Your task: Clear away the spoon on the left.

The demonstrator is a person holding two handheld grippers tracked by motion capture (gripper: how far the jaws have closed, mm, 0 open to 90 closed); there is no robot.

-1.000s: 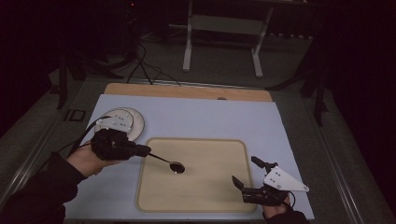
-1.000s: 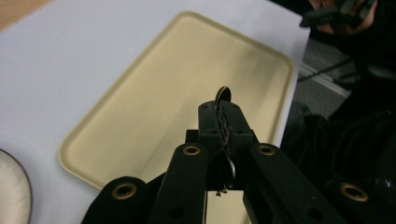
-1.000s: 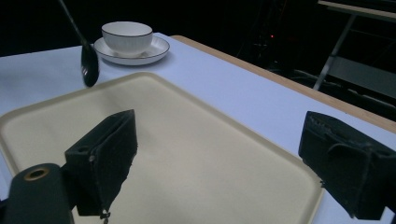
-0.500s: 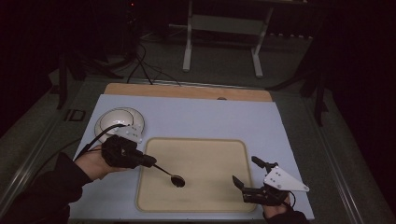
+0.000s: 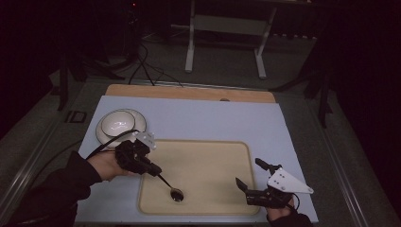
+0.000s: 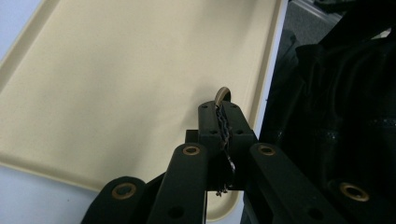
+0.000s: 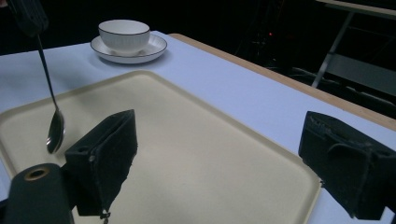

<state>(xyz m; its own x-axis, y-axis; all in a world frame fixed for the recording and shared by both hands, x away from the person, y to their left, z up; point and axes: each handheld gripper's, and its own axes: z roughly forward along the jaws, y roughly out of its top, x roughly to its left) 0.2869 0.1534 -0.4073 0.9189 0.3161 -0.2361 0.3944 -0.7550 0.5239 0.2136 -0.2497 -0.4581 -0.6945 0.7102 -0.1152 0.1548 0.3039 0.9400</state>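
At the bottom right of the high view, the right tool (image 5: 253, 178) is hovering low over the near right corner of the beige tray (image 5: 213, 156), its two jaws standing wide apart with nothing between them. In the right gripper view those same black jaws are framing open tray, one at lower left and one at lower right.

At the lower left of the high view, the left tool (image 5: 154, 170) is reaching in from the person's left hand (image 5: 108, 164) over the tray's left edge, and its jaws are clamping the handle of a spoon (image 5: 170, 187). The spoon is slanting down toward the bottom centre of the frame, its bowl sitting just above or on the tray's near left part; which one cannot be told. In the left gripper view the jaws are pressing together on the thin handle, and the curved end of the spoon (image 6: 222, 94) is showing past their tips. In the right gripper view the spoon (image 7: 52, 122) is hanging at the left edge, bowl down.

Farther off, at the upper left of the blue surface (image 5: 227, 120), a white cup (image 5: 118, 122) is sitting on a white saucer (image 5: 103, 134), apart from the tray.
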